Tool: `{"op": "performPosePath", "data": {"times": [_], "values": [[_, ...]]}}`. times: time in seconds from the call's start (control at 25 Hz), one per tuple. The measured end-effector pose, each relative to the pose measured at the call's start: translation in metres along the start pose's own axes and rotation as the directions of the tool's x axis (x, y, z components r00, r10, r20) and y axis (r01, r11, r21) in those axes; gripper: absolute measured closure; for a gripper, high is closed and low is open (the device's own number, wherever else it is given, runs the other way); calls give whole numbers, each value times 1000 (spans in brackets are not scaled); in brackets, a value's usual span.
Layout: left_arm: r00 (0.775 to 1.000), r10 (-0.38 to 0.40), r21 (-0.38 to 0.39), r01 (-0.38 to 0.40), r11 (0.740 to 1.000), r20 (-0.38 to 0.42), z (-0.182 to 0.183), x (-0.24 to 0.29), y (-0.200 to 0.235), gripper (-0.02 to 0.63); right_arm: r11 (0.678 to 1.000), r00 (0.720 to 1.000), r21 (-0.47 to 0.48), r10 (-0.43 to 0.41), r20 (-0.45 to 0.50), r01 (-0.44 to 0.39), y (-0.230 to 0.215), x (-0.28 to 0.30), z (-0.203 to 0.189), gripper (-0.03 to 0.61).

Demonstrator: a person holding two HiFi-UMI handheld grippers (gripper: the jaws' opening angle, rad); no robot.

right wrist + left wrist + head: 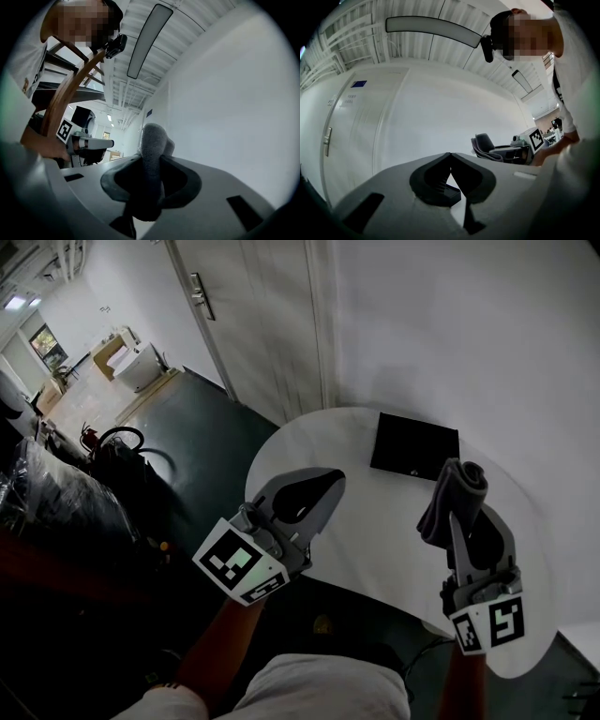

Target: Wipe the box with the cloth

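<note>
Head view: your right gripper [472,521] pinches folded grey cloth [457,486]; left gripper [328,484] closed, empty. Step: approach. Next: bring cloth down onto flat black box [415,446].

A round white table [375,531] spreads beneath both grippers. A flat black box [414,447] lies directly on it, just beyond the right gripper [457,507] and ahead-right of the left gripper [330,482], near the table's far edge.

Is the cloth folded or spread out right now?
Folded: the cloth is a thick bunched roll clamped between the jaws of the right gripper, with none of it spread flat.
</note>
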State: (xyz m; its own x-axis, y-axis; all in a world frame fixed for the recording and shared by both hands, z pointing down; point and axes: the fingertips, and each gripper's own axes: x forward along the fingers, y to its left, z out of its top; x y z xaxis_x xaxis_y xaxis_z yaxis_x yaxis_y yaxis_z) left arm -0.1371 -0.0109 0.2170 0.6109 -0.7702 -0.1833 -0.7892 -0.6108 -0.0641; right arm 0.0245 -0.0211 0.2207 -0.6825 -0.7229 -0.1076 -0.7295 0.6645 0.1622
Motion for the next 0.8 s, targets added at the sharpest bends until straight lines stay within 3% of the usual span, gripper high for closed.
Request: {"op": "performPosePath", "data": {"times": [0.36, 0.8], "values": [[999, -23, -31, 23, 999, -26, -28, 28, 40, 598, 998, 996, -48, -52, -68, 49, -9, 37, -26, 472], [995, 14, -36, -17, 999, -96, -64, 90, 75, 598, 993, 991, -98, -76, -111, 65, -50, 81, -64, 472]]}}
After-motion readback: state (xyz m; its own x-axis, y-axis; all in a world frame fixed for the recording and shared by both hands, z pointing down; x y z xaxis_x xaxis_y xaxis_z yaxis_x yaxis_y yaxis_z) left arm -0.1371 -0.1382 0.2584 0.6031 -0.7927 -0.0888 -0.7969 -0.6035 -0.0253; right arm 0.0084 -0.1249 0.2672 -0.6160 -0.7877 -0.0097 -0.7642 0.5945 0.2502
